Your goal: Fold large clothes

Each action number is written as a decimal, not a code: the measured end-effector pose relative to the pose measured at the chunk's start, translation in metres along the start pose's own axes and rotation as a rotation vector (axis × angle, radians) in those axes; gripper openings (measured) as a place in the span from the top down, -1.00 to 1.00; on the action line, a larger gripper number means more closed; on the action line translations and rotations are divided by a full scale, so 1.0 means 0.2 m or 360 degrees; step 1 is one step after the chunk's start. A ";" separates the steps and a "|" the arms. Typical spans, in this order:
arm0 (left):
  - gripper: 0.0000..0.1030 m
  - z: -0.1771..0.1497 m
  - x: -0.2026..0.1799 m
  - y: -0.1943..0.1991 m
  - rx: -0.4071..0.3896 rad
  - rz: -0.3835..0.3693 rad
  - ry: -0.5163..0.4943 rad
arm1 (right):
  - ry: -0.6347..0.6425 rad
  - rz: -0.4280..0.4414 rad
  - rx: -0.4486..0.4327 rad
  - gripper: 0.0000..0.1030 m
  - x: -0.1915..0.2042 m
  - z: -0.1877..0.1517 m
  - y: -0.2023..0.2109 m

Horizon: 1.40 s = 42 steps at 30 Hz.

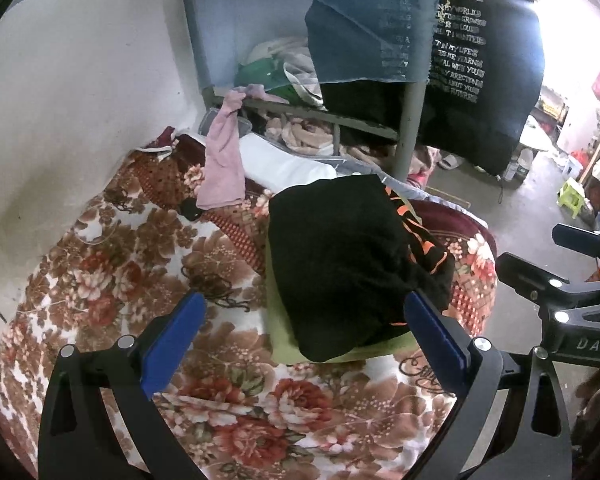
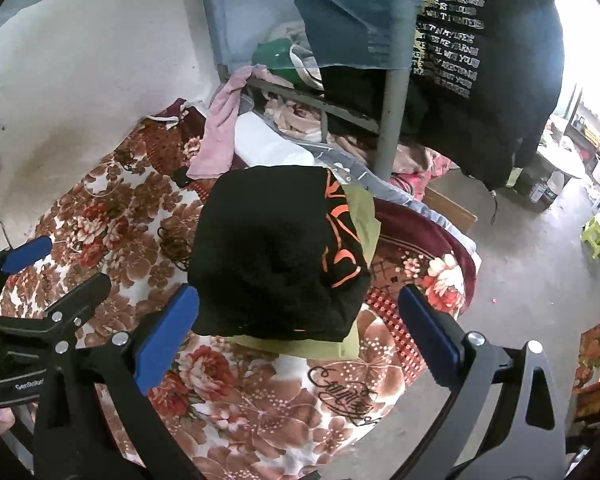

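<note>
The black garment (image 1: 340, 264), orange-printed, sits folded atop a green one (image 1: 284, 340) at frame centre on the floral blanket (image 1: 112, 264); both the left gripper (image 1: 304, 332) and right gripper (image 2: 300, 332) hover wide open and empty, suggesting this fold is finished.

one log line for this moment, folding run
stage: fold done | black garment folded atop green garment on floral blanket | left gripper open | right gripper open

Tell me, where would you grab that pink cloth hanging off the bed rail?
Take the pink cloth by its free lower end, coming from the front over the floral blanket. Its top is draped over the grey bed rail, so the lower end is the loose part with open room around it; lifting upward should probably free it.
</note>
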<state>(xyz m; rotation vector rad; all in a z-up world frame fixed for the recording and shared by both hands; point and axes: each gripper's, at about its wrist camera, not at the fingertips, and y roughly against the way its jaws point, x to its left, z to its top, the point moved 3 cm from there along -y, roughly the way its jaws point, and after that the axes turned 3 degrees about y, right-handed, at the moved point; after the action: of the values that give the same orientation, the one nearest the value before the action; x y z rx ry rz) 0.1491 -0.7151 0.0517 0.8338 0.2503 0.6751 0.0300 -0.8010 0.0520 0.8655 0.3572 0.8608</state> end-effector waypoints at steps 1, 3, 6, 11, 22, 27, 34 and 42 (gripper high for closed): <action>-0.90 0.00 -0.01 0.00 -0.0001 0.0013 -0.0003 | 0.0000 -0.0003 0.0006 -0.91 -0.01 0.00 0.00; -0.90 0.00 -0.01 -0.01 0.0007 0.0033 -0.0008 | 0.0000 -0.0001 0.0013 -0.91 -0.02 -0.01 -0.01; -0.90 -0.01 -0.02 -0.03 0.0049 0.0017 0.0023 | 0.0002 -0.0001 0.0015 -0.91 -0.02 -0.01 -0.01; -0.90 -0.02 -0.02 -0.02 0.0026 0.0028 0.0016 | 0.0009 -0.0012 0.0029 -0.91 -0.04 -0.04 0.00; -0.90 -0.03 -0.03 0.00 0.0030 -0.0041 0.0034 | 0.0019 -0.0014 0.0045 -0.91 -0.04 -0.08 0.02; -0.90 -0.04 -0.06 0.03 -0.0005 -0.0014 -0.0046 | 0.0021 -0.0014 0.0048 -0.91 -0.04 -0.08 0.02; -0.90 -0.04 -0.10 0.06 -0.0047 -0.0002 -0.0120 | 0.0030 -0.0021 0.0052 -0.91 -0.04 -0.11 0.02; -0.90 -0.02 -0.09 0.09 -0.0073 -0.0009 -0.0086 | 0.0041 -0.0042 0.0065 -0.91 -0.04 -0.13 0.02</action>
<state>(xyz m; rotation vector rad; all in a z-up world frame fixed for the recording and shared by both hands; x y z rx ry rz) 0.1256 -0.7157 0.0611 0.8060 0.1877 0.6496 0.0066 -0.7925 0.0389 0.8865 0.4087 0.8434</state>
